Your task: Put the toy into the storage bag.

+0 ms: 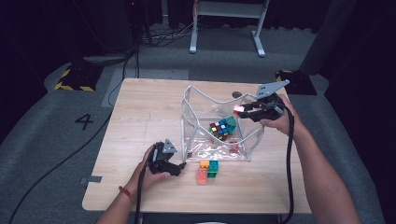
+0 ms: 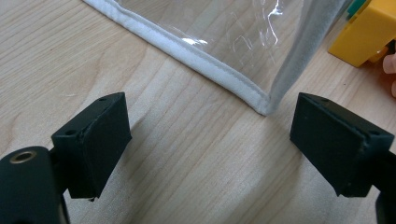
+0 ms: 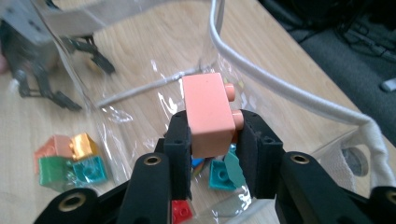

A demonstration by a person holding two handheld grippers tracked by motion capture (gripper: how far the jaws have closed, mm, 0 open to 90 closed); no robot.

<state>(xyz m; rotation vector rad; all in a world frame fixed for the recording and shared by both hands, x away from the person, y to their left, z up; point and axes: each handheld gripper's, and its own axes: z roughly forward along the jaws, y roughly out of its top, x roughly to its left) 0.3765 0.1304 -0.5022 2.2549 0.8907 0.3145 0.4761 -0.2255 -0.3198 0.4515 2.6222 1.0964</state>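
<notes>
A clear plastic bag (image 1: 189, 122) with white trim stands open mid-table. My right gripper (image 1: 240, 110) hangs over its right rim, shut on a salmon brick (image 3: 208, 114) that stands up between the pads (image 3: 180, 140). Inside the bag lie a colour cube (image 1: 219, 128), teal bricks (image 3: 219, 175) and a red brick (image 3: 181, 210). My left gripper (image 1: 180, 165) rests low on the table by the bag's front left corner (image 2: 261, 105), open with nothing between its fingers (image 2: 93, 135). Orange, green and pink bricks (image 1: 208, 170) sit on the table just in front of the bag.
The wooden table (image 1: 140, 112) has bare room to the left of the bag and along the front. A yellow-orange brick (image 2: 369, 30) lies just past the bag's corner in the left gripper view. Cables trail from both grippers toward the table's near edge.
</notes>
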